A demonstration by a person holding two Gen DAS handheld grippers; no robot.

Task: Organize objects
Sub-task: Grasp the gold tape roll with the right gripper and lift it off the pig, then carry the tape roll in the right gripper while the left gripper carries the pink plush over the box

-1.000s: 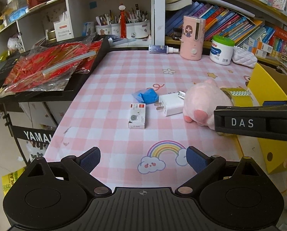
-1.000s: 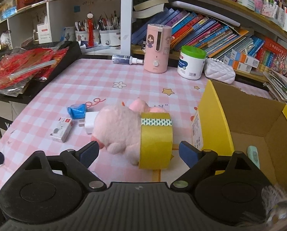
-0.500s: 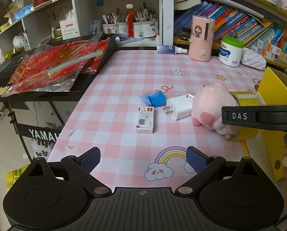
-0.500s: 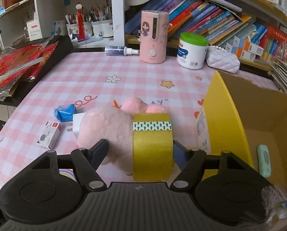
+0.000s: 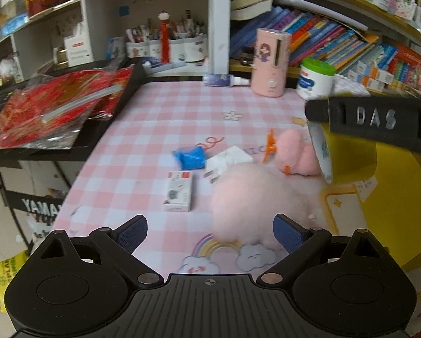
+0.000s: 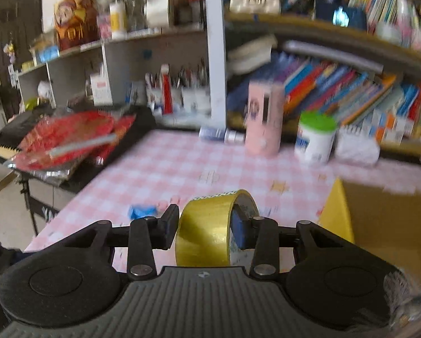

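The right tool (image 6: 204, 226) has its jaws closing on a roll of yellow tape (image 6: 207, 228), which sits between the two pads with one pad against its outer band and the other pad inside the hollow core. The roll is lifted clear of the desk (image 6: 165, 169) and stands on edge, its round opening facing right toward the yellow cardboard box (image 6: 379, 214), so the axis through its hole runs roughly across the jaws, side to side. In the left wrist view the same roll (image 5: 348, 155) hangs under the black finger marked DAS, above and just to the right of the pink plush pig (image 5: 255, 194), with its printed inner rim turned toward the pig.

The left tool (image 5: 210, 233) hovers low over the near edge of the desk with its blue pads spread wide apart and nothing between them; the rainbow and cloud print on the checked cloth shows in the gap.

The pig lies on the desk, blurred, its head end toward the box. Left of the pig are a white charger plug (image 5: 227, 160), touching or nearly touching it, then a crumpled blue wrapper (image 5: 190, 156) just beyond the plug, and a small white carton (image 5: 179, 191) lying flat with its long side running away from the camera. Behind the pig, at the far edge, stand a pink cylinder (image 5: 271, 62) and a green-lidded jar (image 5: 316, 80).
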